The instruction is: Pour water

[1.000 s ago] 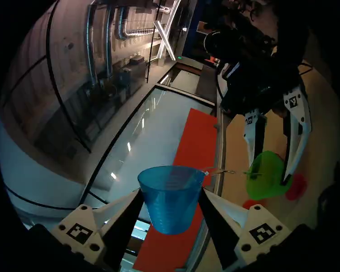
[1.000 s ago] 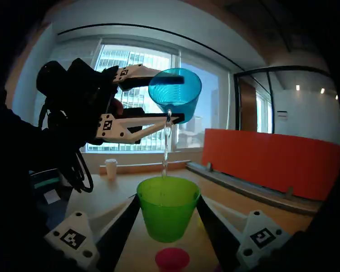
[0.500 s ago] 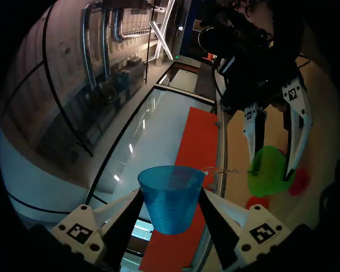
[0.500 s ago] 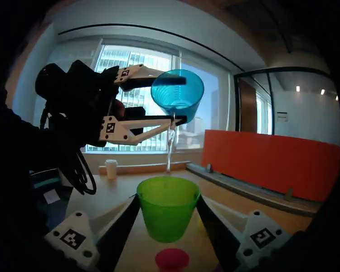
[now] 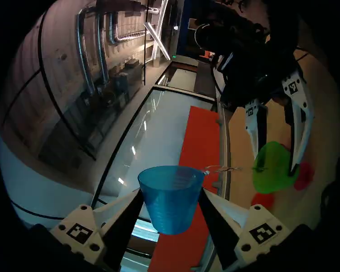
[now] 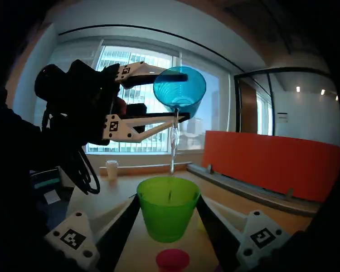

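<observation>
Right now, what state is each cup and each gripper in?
blue cup: tipped, pouring a thin stream.
green cup: upright, catching the water.
pink cup: standing on the table, not held.
left gripper: shut on the blue cup.
right gripper: shut on the green cup.

Over the last 1 s, in the right gripper view, the blue cup (image 6: 179, 88) in the left claw (image 6: 187, 97) has drifted slightly right. The water stream (image 6: 173, 140) moved with it, from just left of the green cup's (image 6: 168, 206) middle to just right. In the left gripper view, the green cup (image 5: 272, 167) has slid right.
</observation>
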